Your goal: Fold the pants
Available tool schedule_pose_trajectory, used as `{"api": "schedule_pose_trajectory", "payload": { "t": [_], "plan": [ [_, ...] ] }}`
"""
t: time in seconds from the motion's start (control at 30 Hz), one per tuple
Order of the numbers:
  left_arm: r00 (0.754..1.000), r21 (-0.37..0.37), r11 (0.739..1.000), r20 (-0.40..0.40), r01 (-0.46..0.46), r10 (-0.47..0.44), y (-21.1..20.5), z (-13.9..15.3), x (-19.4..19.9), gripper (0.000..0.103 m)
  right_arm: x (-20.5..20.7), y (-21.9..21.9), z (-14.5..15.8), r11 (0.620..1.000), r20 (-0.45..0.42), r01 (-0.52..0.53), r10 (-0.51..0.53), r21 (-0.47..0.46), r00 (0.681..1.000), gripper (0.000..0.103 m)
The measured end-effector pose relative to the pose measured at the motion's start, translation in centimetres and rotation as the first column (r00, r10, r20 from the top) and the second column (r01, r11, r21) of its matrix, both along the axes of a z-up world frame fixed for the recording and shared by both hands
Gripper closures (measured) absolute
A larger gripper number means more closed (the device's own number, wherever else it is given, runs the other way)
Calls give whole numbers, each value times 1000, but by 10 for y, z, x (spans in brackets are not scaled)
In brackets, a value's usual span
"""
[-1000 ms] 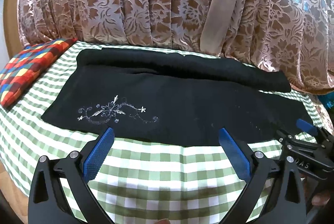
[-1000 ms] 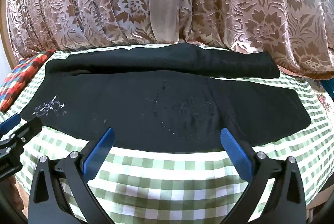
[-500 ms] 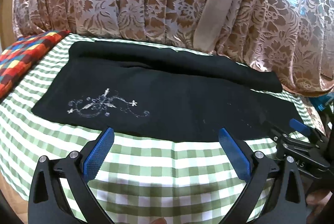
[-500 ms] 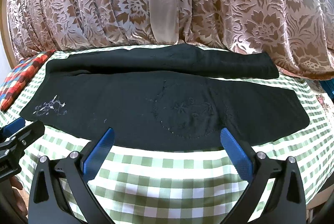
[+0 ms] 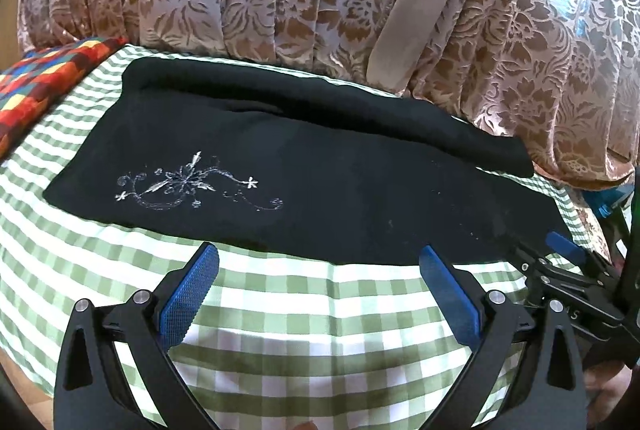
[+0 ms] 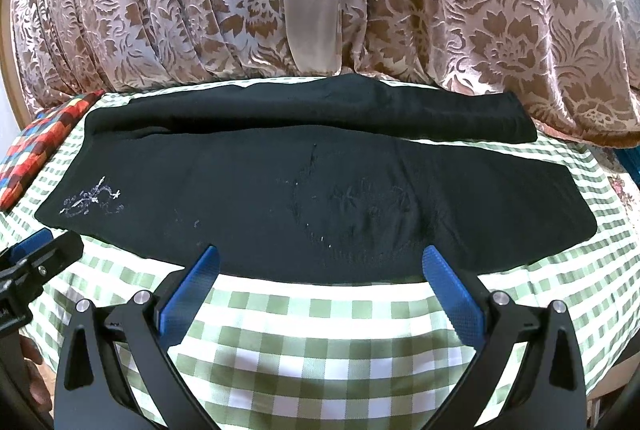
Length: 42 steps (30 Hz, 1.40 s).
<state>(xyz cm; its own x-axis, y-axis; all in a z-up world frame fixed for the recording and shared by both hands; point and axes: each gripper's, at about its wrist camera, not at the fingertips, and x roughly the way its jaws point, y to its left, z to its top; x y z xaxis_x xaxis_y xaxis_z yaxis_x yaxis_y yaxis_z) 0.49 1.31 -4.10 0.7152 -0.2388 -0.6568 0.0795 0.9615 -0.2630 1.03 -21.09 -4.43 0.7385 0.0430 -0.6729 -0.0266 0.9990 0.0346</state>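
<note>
Black pants (image 5: pixel 320 185) lie flat and lengthwise on the green checked cloth (image 5: pixel 280 318), with one leg doubled along the far edge. White embroidery (image 5: pixel 188 185) marks the left end. In the right wrist view the pants (image 6: pixel 320 189) span the whole table. My left gripper (image 5: pixel 318 262) is open and empty, just short of the pants' near edge, toward the embroidered end. My right gripper (image 6: pixel 318 262) is open and empty at the near edge, by the wider right half. Each gripper also shows at the side of the other's view.
A brown floral curtain (image 6: pixel 200 9) hangs right behind the table. A multicoloured patchwork cushion (image 5: pixel 44 77) lies at the table's far left corner. Something blue (image 5: pixel 604 201) sits past the table's right end. The cloth drops over the near table edge.
My left gripper has come closer to the pants' near edge and shifted slightly left. The right gripper has edged forward a little. Both stay open.
</note>
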Motion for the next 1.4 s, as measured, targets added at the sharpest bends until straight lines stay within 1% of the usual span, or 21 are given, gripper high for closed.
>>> {"api": "schedule_pose_trajectory", "payload": {
  "t": [0.1, 0.17, 0.23, 0.33, 0.4, 0.53, 0.6, 0.7, 0.77, 0.83, 0.9, 0.93, 1.0, 1.03, 1.1, 1.13, 1.17, 1.27, 1.3, 1.33, 1.4],
  "plan": [
    [1000, -22, 1000, -15, 15, -15, 8, -1, 1, 4, 3, -9, -5, 993, -29, -60, 63, 98, 998, 2],
    [1000, -35, 999, -21, -9, 8, 20, -3, 0, 4, 6, -19, -8, 983, -54, -71, 81, 171, 995, 2],
    [998, -82, 996, -56, -39, 34, 37, -7, 1, 4, 8, -33, -13, 961, -84, -75, 101, 266, 991, 2],
    [988, -109, 983, -77, -145, 137, 70, -11, 2, 4, 8, -60, -20, 930, -116, -44, 92, 365, 989, 2],
    [979, -165, 967, -92, -196, 183, 92, -13, 2, 4, 7, -75, -21, 918, -131, -28, 86, 395, 988, 2],
    [953, -255, 921, -143, -295, 266, 134, -23, 8, 11, 1, -122, -20, 885, -141, 30, 41, 465, 989, 2],
    [941, -285, 901, -184, -328, 284, 151, -34, 15, 25, -4, -148, -21, 861, -147, 67, 9, 504, 989, 2],
    [922, -330, 867, -232, -374, 309, 168, -50, 28, 28, -12, -195, -24, 821, -163, 159, -81, 549, 983, 2],
    [914, -333, 857, -246, -393, 323, 173, -56, 35, 28, -16, -221, -27, 786, -173, 215, -139, 579, 975, 2],
    [911, -346, 848, -243, -402, 333, 174, -59, 42, 28, -22, -254, -28, 737, -175, 286, -226, 612, 958, 4],
    [909, -342, 847, -238, -408, 341, 173, -61, 49, 29, -24, -279, -32, 694, -189, 341, -289, 634, 939, 13],
    [909, -342, 846, -234, -409, 344, 174, -61, 52, 33, -25, -294, -35, 668, -198, 369, -320, 646, 927, 17],
    [908, -333, 849, -232, -411, 349, 174, -64, 58, 50, -23, -315, -41, 641, -212, 413, -369, 647, 905, 20],
    [905, -332, 846, -237, -417, 353, 175, -65, 61, 55, -19, -328, -46, 617, -220, 432, -391, 657, 894, 24],
    [898, -331, 839, -246, -432, 365, 178, -69, 66, 78, -10, -343, -56, 577, -244, 460, -413, 675, 877, 28],
    [896, -329, 838, -249, -435, 368, 180, -70, 68, 82, -3, -349, -61, 562, -255, 473, -424, 679, 869, 33],
    [897, -333, 838, -248, -433, 365, 181, -71, 69, 90, 4, -351, -64, 558, -258, 482, -433, 675, 864, 34],
    [902, -309, 852, -231, -423, 364, 179, -66, 71, 93, 28, -357, -69, 572, -264, 503, -451, 647, 852, 49],
    [904, -297, 858, -224, -419, 364, 178, -63, 72, 93, 34, -357, -69, 580, -272, 512, -453, 633, 849, 62],
    [906, -291, 862, -218, -415, 362, 177, -60, 72, 93, 38, -359, -69, 588, -276, 523, -460, 617, 844, 80],
    [910, -291, 866, -205, -407, 359, 178, -52, 71, 93, 42, -359, -65, 603, -280, 525, -457, 600, 844, 89]
  ]
}}
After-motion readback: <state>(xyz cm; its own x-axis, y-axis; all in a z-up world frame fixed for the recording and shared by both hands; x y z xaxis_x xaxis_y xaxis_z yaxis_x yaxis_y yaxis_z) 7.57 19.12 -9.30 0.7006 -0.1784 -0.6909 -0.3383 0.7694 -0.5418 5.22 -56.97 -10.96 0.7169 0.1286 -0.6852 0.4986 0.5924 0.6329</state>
